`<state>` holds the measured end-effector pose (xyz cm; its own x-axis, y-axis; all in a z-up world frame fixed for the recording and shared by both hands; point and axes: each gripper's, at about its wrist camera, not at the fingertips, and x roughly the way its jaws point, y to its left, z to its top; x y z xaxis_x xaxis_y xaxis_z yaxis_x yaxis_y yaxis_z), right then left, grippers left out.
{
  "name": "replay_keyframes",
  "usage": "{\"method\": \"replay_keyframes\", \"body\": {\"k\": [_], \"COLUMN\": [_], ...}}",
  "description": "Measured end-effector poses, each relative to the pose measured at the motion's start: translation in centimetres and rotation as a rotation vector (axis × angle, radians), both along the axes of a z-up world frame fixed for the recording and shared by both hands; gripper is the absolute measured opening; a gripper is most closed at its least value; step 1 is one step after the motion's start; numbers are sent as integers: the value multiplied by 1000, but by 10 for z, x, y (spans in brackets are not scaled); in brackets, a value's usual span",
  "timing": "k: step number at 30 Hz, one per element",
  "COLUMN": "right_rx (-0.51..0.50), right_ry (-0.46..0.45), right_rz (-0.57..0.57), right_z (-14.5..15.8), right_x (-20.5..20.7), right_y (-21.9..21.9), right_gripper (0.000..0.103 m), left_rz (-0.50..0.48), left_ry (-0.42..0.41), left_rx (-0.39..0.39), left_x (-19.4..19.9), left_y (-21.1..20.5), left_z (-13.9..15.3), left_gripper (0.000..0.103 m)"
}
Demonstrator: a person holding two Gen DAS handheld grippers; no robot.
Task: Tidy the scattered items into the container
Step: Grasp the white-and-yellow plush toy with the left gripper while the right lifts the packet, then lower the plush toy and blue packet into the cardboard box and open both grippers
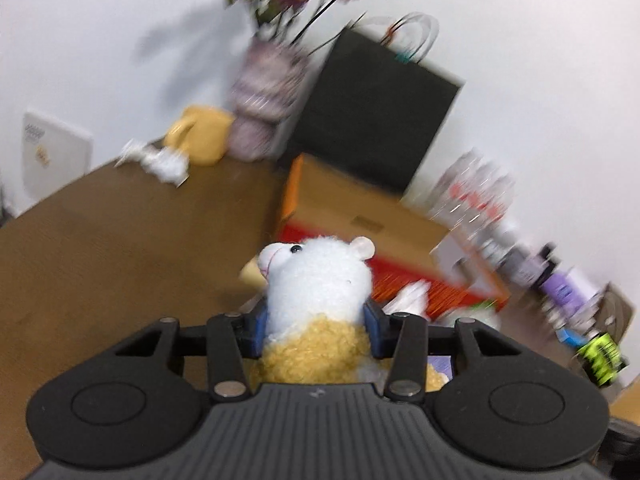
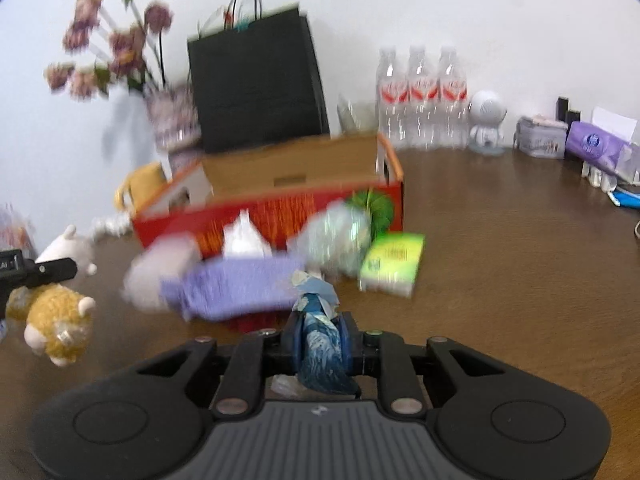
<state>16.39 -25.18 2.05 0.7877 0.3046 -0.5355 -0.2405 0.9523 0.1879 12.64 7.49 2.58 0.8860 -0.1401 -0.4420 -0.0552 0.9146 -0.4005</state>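
Clamped in the left gripper (image 1: 314, 330), the plush sheep (image 1: 316, 280) rode boxward (image 1: 384, 220); the right gripper (image 2: 322, 344) pinched a blue packet (image 2: 322, 350).

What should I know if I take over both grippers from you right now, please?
Left gripper: shut on the plush, held in the air short of the box.
Right gripper: shut on a blue packet, held in front of the box.
Waiting on the table: purple pack, green box, a blurred wrapped bundle.
Done: I can't see anything inside the box.
Left: drop both items in, then collect the rest.
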Motion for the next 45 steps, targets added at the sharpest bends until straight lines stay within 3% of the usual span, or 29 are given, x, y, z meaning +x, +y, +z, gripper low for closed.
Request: {"method": "replay_keyframes", "body": {"k": [5, 11, 17, 19, 24, 27, 33, 35, 36, 37, 38, 39, 40, 43, 45], "right_rx": [22, 50, 51, 39, -17, -57, -76, -78, -80, -87, -101, -117, -134, -165, -213], "right_ry": [-111, -162, -108, -83, 7, 33, 68, 71, 72, 78, 86, 92, 95, 84, 61], "right_rz": [27, 48, 18, 14, 42, 48, 48, 50, 52, 55, 53, 49, 42, 50, 29], "right_z": [40, 64, 47, 36, 10, -1, -10, -11, -11, -11, -11, -11, -10, -5, -1], "right_x": [27, 87, 163, 181, 219, 227, 231, 231, 230, 230, 230, 231, 230, 225, 221], "right_y": [9, 28, 45, 49, 60, 67, 69, 70, 70, 71, 72, 73, 75, 79, 82], "right_gripper": [18, 18, 18, 18, 18, 18, 18, 18, 18, 25, 31, 54, 72, 103, 103], "left_rz": [-43, -29, 14, 2, -18, -18, -35, -40, -40, -41, -36, -21, -5, 7, 19], "left_ry": [-113, -118, -66, -22, -2, 12, 91, 91, 94, 95, 89, 80, 64, 37, 29], "left_rx": [1, 19, -11, 14, 31, 86, 98, 101, 110, 125, 138, 153, 175, 251, 278], "left_x": [39, 109, 165, 182, 201, 211, 224, 223, 223, 224, 223, 221, 218, 212, 209], "left_y": [-23, -41, -35, -34, -32, -39, -43, -44, -44, -46, -48, -51, -53, -61, -64], "left_z": [35, 44, 13, 0, -8, -12, -30, -27, -26, -26, -23, -21, -18, -10, -7], "left_gripper": [46, 46, 46, 44, 45, 44, 44, 47, 54, 75, 86, 103, 103, 103, 103]}}
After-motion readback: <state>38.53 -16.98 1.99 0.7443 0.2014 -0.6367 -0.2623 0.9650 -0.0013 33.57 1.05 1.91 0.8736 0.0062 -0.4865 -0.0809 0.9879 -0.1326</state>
